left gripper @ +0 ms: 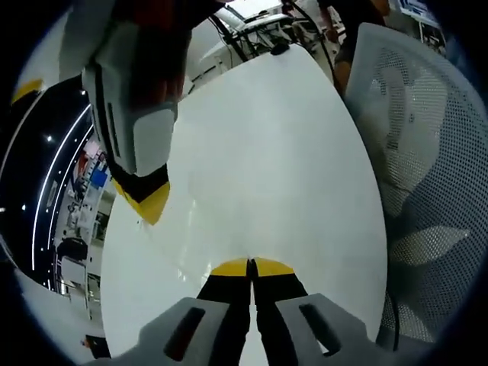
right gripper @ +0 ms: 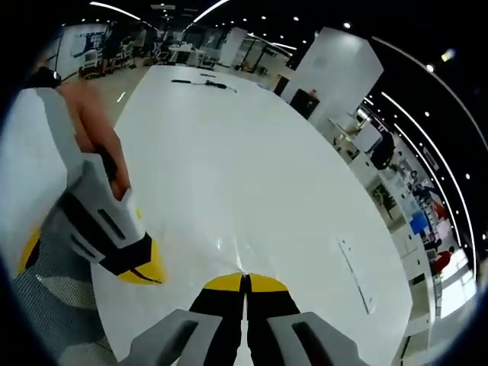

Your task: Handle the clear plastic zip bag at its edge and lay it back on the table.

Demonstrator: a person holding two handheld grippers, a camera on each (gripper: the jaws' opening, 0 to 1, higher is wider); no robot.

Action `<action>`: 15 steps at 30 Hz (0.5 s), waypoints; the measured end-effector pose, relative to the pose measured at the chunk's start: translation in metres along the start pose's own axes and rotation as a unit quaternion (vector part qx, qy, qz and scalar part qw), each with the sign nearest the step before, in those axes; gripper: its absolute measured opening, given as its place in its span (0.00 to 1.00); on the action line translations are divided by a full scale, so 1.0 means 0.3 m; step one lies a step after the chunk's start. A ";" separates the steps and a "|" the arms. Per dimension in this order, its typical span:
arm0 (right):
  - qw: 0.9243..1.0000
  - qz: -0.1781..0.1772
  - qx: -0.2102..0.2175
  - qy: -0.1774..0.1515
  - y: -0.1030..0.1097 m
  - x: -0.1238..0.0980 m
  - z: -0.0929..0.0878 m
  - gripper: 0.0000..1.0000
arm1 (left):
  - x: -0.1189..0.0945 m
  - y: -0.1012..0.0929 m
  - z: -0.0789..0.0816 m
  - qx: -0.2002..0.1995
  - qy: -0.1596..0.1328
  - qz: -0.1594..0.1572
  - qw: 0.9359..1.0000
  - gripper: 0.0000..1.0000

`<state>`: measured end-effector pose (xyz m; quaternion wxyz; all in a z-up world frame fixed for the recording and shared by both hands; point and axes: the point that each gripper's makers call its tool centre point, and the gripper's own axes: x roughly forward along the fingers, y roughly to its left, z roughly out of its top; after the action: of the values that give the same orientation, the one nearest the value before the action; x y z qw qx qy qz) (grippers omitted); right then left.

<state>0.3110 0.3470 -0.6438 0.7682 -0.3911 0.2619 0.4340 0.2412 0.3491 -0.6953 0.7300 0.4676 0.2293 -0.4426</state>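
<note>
Left gripper (left gripper: 251,267): two yellow-tipped jaws pressed together, rising from 6 o'clock in the left gripper view, tips low over the white table (left gripper: 290,152). Whether film is pinched between them cannot be told. Right gripper (right gripper: 245,282): jaws likewise closed tip to tip at 6 o'clock in the right gripper view, with faint creases and glints of the clear plastic zip bag (right gripper: 236,255) lying on the table directly ahead of the tips; a clamp on its edge cannot be confirmed.

In the left gripper view the right gripper enters at 10 o'clock, pointing down toward the table. In the right gripper view the left gripper sits at 8 o'clock, held by a person's hand (right gripper: 95,133) wrapped round its body.

Count: two grippers, one bag, one table. One white mesh chair (left gripper: 427,152) stands at 3 o'clock in the left gripper view. A thin strip (right gripper: 355,274) lies on the table at 4 o'clock in the right gripper view.
</note>
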 end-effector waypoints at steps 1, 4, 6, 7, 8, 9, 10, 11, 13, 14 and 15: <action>1.000 -0.001 0.000 0.000 -0.004 -0.006 0.004 0.00 | 0.004 -0.010 0.000 0.003 0.002 -0.003 1.000 0.00; 1.000 -0.002 -0.001 0.000 -0.004 -0.012 0.008 0.00 | 0.012 -0.028 0.001 0.002 0.004 -0.009 1.000 0.00; 1.000 -0.005 -0.005 -0.002 -0.008 -0.006 0.007 0.00 | 0.016 -0.038 0.000 0.001 0.007 -0.011 1.000 0.00; 1.000 -0.006 -0.005 -0.003 -0.009 -0.008 0.008 0.00 | 0.018 -0.042 0.000 0.001 0.008 -0.012 1.000 0.00; 1.000 -0.006 -0.005 -0.003 -0.010 -0.008 0.009 0.00 | 0.018 -0.043 0.000 0.001 0.008 -0.012 1.000 0.00; 1.000 -0.005 -0.004 -0.003 -0.009 -0.008 0.007 0.00 | 0.018 -0.043 0.000 0.000 0.009 -0.012 1.000 0.00; 1.000 -0.006 -0.004 -0.003 -0.009 -0.008 0.006 0.00 | 0.021 -0.043 -0.002 -0.002 0.010 -0.013 1.000 0.00; 1.000 -0.006 -0.005 -0.004 -0.012 -0.004 0.003 0.00 | 0.023 -0.042 -0.004 -0.004 0.012 -0.012 1.000 0.00; 1.000 -0.007 -0.004 -0.005 -0.013 -0.006 0.004 0.00 | 0.024 -0.042 -0.009 -0.006 0.015 -0.013 1.000 0.00; 1.000 -0.007 -0.003 -0.006 -0.015 -0.006 0.006 0.00 | 0.024 -0.041 -0.010 -0.008 0.016 -0.013 1.000 0.00; 1.000 -0.007 -0.003 -0.006 -0.015 -0.004 0.005 0.00 | 0.024 -0.041 -0.010 -0.008 0.016 -0.012 1.000 0.00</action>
<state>0.3145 0.3463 -0.6402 0.7716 -0.3930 0.2532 0.4313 0.2345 0.3466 -0.7081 0.7244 0.4660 0.2504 -0.4421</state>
